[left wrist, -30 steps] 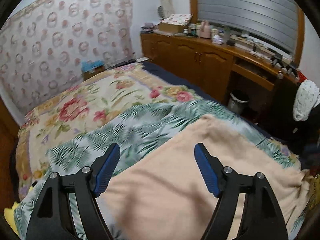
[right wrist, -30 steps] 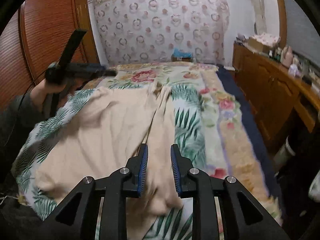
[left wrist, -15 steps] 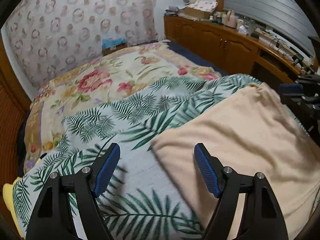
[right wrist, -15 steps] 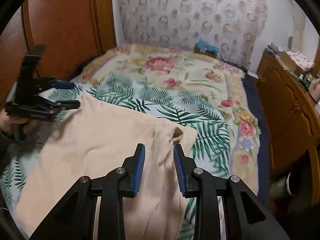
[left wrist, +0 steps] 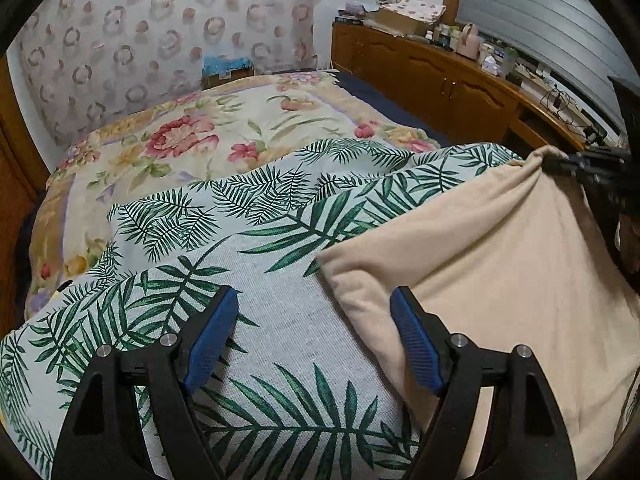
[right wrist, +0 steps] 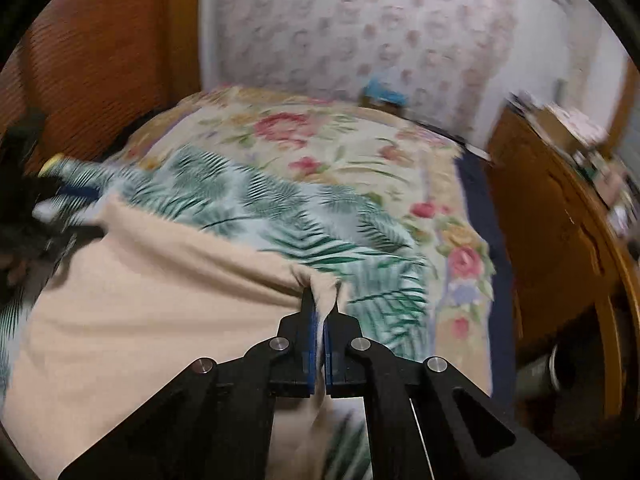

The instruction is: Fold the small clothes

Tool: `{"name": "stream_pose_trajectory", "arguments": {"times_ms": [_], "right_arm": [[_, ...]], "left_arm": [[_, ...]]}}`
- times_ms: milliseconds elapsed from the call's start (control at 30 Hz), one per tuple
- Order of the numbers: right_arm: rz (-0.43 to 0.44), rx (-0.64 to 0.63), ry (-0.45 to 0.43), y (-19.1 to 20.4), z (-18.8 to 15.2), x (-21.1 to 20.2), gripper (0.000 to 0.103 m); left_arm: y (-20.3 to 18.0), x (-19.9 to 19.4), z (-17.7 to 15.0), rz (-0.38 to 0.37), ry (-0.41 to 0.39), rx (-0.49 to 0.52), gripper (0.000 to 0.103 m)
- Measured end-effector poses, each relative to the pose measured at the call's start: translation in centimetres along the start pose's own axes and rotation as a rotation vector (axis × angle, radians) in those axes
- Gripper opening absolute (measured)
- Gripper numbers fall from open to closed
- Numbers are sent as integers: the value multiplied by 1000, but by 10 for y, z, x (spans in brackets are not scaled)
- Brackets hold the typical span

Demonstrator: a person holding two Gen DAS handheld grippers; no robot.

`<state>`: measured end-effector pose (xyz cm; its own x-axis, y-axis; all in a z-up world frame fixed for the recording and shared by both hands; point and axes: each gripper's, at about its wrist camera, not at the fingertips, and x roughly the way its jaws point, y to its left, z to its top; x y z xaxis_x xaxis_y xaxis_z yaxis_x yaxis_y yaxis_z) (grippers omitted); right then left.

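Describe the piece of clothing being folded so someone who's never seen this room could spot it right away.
Start at the bed against the patterned wall, then find the green palm-leaf sheet spread over its near end. On that sheet lies the beige garment, one corner pinched in the right gripper. It is the only plain, unprinted fabric there; everything around it bears leaves or flowers.

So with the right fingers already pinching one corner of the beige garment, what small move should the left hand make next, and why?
Probably close the left gripper on the beige garment's near corner: its fingers straddle that corner, opening slightly, not yet pressing, while the right gripper holds the other.
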<state>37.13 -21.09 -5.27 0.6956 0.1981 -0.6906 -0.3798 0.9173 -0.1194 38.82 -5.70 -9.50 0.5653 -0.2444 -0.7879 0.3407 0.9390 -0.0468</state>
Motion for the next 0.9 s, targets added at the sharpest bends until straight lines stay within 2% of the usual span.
{"name": "stream_pose_trajectory", "arguments": {"times_ms": [200, 233, 267, 300, 433, 500, 567, 667, 767, 900], "right_arm": [[24, -7, 44, 6, -1, 10, 2], [40, -4, 40, 7, 1, 7, 3], [52, 0, 34, 5, 2, 4, 8], [47, 4, 25, 2, 2, -2, 13], [43, 24, -18, -7, -11, -42, 17], [56, 29, -44, -2, -24, -72, 18], [67, 25, -56, 6, -42, -98, 18], [74, 24, -55, 21, -76, -137, 18], [91, 53, -55, 31, -113, -167, 18], [108, 66, -57, 48, -152, -193, 18]], "left_arm": [[-2, 2, 0, -1, 6, 5, 84], [-3, 2, 0, 1, 8, 9, 89], [-4, 4, 0, 9, 18, 10, 93], [-3, 4, 0, 8, 17, 6, 93], [0, 1, -2, 18, 18, -1, 93], [1, -4, -6, 23, 27, -31, 93], [-2, -18, -14, -8, 19, -35, 88], [-17, -46, -27, -4, -9, 7, 87], [-40, -87, -53, -14, -60, 65, 87], [-66, -120, -88, -42, -69, 98, 83]]}}
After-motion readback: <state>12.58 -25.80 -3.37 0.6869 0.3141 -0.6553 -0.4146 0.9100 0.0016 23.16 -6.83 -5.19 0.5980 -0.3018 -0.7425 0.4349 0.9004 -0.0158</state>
